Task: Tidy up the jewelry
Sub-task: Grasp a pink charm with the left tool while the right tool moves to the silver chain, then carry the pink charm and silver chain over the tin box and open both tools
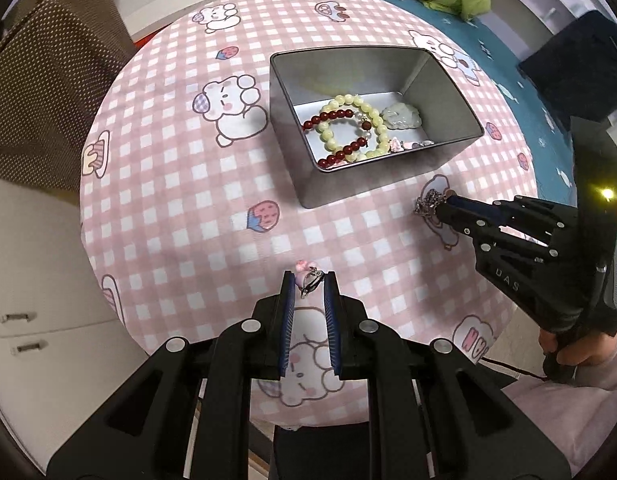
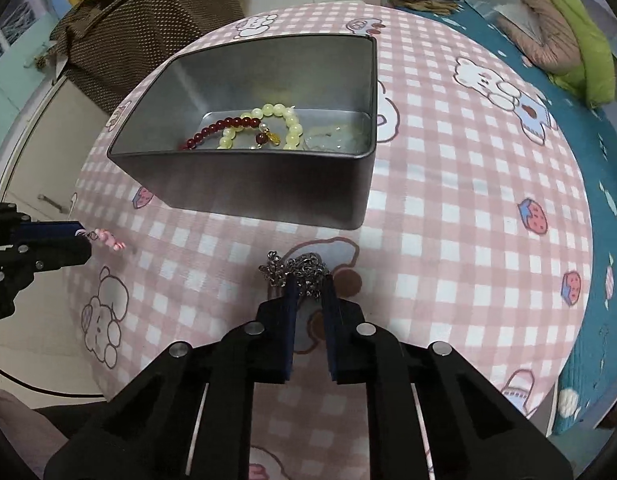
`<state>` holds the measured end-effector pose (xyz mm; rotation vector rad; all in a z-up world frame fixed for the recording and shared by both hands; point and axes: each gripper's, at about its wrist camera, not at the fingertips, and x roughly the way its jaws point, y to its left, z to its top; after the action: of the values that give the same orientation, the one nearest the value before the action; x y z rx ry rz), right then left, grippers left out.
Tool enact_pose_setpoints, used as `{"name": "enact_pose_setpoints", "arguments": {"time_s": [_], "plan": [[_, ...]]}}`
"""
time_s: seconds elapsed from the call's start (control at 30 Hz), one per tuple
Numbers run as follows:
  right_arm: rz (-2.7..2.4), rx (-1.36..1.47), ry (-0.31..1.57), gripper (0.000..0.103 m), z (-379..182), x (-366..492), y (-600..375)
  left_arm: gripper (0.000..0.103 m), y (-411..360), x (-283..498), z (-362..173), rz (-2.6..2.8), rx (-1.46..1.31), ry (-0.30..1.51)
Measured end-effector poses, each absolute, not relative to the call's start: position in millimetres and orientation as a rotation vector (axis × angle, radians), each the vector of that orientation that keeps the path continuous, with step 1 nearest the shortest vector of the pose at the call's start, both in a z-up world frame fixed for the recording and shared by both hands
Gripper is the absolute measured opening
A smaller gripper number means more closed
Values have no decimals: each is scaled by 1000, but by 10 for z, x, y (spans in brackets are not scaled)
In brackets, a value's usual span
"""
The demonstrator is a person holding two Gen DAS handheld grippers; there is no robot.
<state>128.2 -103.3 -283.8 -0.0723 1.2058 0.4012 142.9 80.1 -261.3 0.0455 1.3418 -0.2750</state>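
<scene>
A grey metal tin [image 1: 440, 160] [image 2: 264, 188] stands on the pink checked cloth. It holds a pale yellow bead bracelet [image 1: 348, 102] [image 2: 276, 112], a dark red bead bracelet [image 1: 336, 116] [image 2: 224, 124] and a pale jade pendant [image 1: 400, 115] [image 2: 332, 138]. My left gripper [image 1: 310, 276] [image 2: 82, 236] is shut on a small pink charm with a metal clasp [image 1: 307, 274] [image 2: 108, 239], held above the cloth in front of the tin. My right gripper [image 2: 308, 280] [image 1: 444, 202] is shut on a bunched silver chain [image 2: 296, 268] [image 1: 428, 200] lying on the cloth near the tin's front wall.
The round table's pink checked cloth [image 1: 188, 208] [image 2: 448, 240] drops off at its edge. A teal bedspread [image 1: 508, 60] with pink and green bedding [image 2: 564, 40] lies to the right. A brown dotted cloth [image 1: 48, 80] and white cabinets [image 1: 40, 320] are on the left. A person's hand [image 1: 580, 352] holds the right gripper.
</scene>
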Motion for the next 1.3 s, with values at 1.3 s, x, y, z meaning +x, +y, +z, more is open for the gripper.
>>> {"name": "enact_pose_setpoints", "arguments": {"time_s": [1.3], "plan": [[443,-55,952,11,-1518,1734,-818,15,649,2121,-2070,-457,-162,1170]]}}
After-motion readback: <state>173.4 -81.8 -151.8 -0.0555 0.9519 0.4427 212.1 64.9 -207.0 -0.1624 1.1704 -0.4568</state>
